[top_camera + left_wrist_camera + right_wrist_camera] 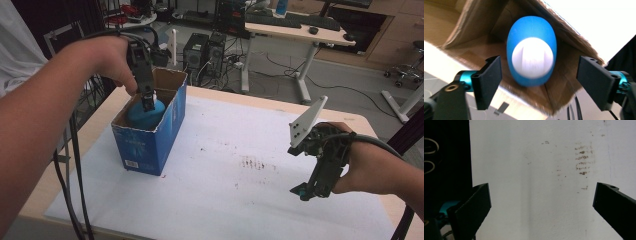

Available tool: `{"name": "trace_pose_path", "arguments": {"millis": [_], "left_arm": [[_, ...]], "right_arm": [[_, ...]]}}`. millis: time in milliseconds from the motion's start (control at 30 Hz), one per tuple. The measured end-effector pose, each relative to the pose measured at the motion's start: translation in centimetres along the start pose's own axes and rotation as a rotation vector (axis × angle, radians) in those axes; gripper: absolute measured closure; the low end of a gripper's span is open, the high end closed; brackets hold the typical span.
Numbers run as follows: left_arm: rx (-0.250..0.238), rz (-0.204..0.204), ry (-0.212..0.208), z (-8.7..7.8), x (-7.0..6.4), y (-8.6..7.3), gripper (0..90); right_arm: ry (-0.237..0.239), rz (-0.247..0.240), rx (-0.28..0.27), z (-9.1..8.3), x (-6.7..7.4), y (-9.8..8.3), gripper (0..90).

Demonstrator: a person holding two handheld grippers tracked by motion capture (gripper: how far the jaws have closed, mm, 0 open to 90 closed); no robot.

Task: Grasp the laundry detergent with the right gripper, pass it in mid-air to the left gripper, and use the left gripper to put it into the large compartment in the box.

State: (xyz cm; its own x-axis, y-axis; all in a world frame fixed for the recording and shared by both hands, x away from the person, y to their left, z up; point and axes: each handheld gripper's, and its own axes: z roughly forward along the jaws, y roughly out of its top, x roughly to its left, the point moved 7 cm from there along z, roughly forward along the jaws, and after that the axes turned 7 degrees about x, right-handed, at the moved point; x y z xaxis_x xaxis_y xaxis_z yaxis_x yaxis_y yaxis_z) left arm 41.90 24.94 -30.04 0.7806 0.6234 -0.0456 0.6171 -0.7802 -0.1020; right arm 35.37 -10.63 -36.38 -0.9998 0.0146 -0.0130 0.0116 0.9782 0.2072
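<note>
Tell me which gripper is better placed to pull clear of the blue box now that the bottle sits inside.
Left. The left gripper hangs directly over the blue bottle in the cardboard box, jaws apart and not pressing it. The right gripper rests far off over the white mat, open and empty.

A white sheet (pixel 225 190) with brownish smudges (pixel 252 163) covers the pale wooden bench (pixel 35 195). Beyond it, black computer towers (pixel 205 50) stand on the grey floor under a desk (pixel 300 31) carrying a black keyboard (pixel 295 20).

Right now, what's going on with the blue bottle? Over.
Left gripper above the box, jaws open. Blue bottle inside, let go. Right gripper open, holding nothing. Nothing in the way.
</note>
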Motion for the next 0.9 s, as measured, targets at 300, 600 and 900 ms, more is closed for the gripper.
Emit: {"name": "trace_pose_path", "arguments": {"millis": [300, 600, 900], "left_arm": [[-0.015, 0.109, -0.002, -3.5, -2.8, 0.3, 15.4], [-0.021, 0.283, -0.029, -3.9, -6.7, 2.2, 10.1], [-0.015, 0.383, -0.041, -2.8, -9.2, 4.2, 6.0]], "right_arm": [[0.001, -0.015, 0.020, -1.3, -0.6, 0.2, 0.9], [0.009, -0.023, 0.056, -2.7, -1.5, -0.5, 0.9], [-0.013, -0.040, 0.174, -3.0, -2.2, -1.7, 0.9]]}}
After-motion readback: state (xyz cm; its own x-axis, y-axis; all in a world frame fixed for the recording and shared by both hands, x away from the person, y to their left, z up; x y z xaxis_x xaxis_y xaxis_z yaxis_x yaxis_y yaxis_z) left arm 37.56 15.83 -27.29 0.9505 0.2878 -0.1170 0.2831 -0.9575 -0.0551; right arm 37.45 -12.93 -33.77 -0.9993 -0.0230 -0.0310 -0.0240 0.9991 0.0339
